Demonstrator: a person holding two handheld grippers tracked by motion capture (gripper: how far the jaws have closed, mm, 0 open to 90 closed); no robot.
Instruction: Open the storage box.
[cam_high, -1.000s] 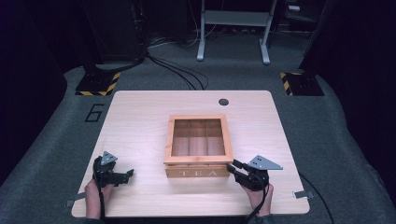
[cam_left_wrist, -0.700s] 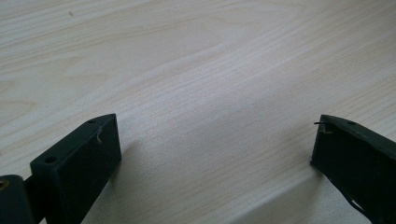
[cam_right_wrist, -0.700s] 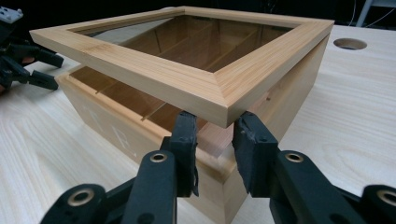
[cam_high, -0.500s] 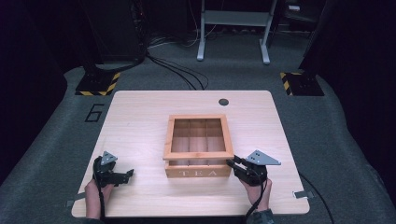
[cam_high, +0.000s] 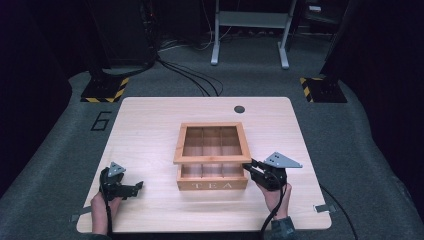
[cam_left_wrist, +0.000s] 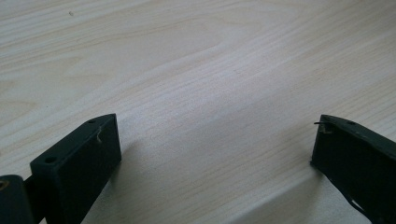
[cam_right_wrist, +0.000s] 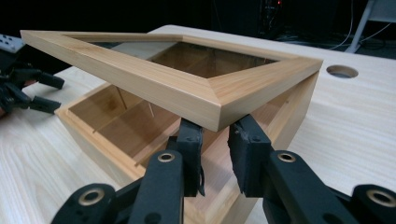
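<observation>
A wooden tea box (cam_high: 212, 184) marked TEA stands at mid-table, divided into several compartments. Its glass-paned lid (cam_high: 212, 159) is tilted, front edge raised off the box. My right gripper (cam_high: 253, 168) is at the box's front right corner. In the right gripper view its jaws (cam_right_wrist: 215, 140) sit just under the lid's corner (cam_right_wrist: 219, 100), a narrow gap between them and nothing pinched. Far to the left of the box, my left gripper (cam_high: 138, 188) rests low over the table, jaws wide open (cam_left_wrist: 215, 135) on bare wood. The left gripper (cam_right_wrist: 32, 91) also shows beyond the box.
A round cable hole (cam_high: 239, 109) sits near the table's far edge. Bare light wood (cam_high: 145, 130) surrounds the box. Beyond the table are striped stand bases (cam_high: 105, 90), floor cables (cam_high: 190, 77) and a metal frame (cam_high: 250, 30).
My right gripper has moved in to the box's front right corner and the lid's front edge has risen off the box. The left gripper has stayed put.
</observation>
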